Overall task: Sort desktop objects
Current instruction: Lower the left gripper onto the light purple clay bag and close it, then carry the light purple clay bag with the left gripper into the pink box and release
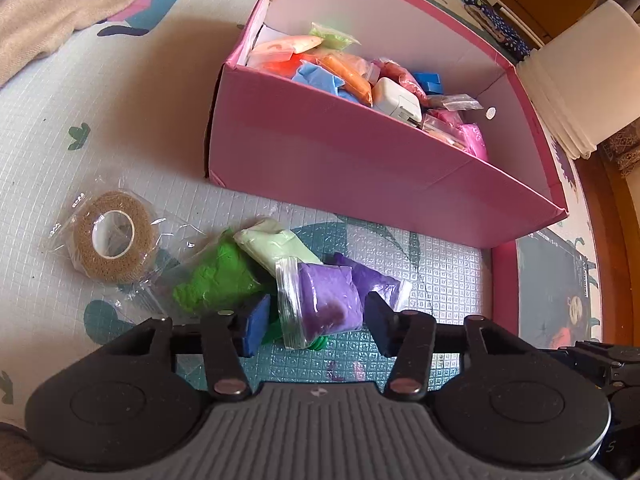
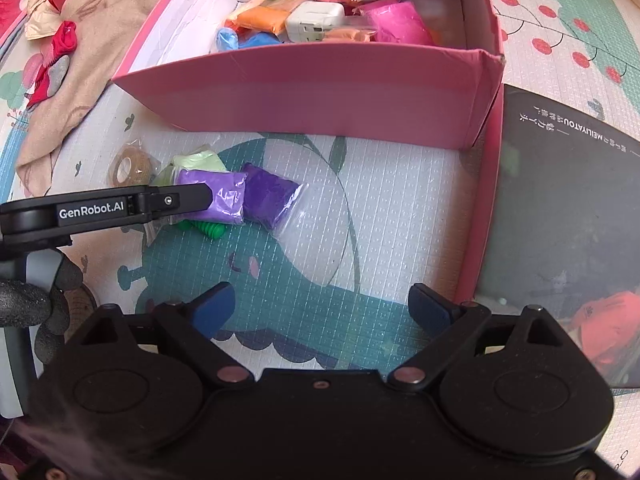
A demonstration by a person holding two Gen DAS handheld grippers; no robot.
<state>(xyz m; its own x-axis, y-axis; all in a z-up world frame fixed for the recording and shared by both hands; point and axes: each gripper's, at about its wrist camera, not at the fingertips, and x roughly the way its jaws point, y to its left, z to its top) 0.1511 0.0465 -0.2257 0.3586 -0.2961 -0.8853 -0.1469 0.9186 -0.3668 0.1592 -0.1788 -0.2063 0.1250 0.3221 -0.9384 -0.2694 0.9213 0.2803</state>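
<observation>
Bright daylight, fisheye-warped, perhaps slightly soft

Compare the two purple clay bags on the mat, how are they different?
The lighter purple bag sits between the open jaws of the left gripper; the darker purple bag lies just right of it, outside the jaws. The lighter one looks plump and folded, partly resting on a green ribbed piece; the darker one lies flatter with empty clear plastic trailing off. Both are clear zip bags outside the pink box.
</observation>
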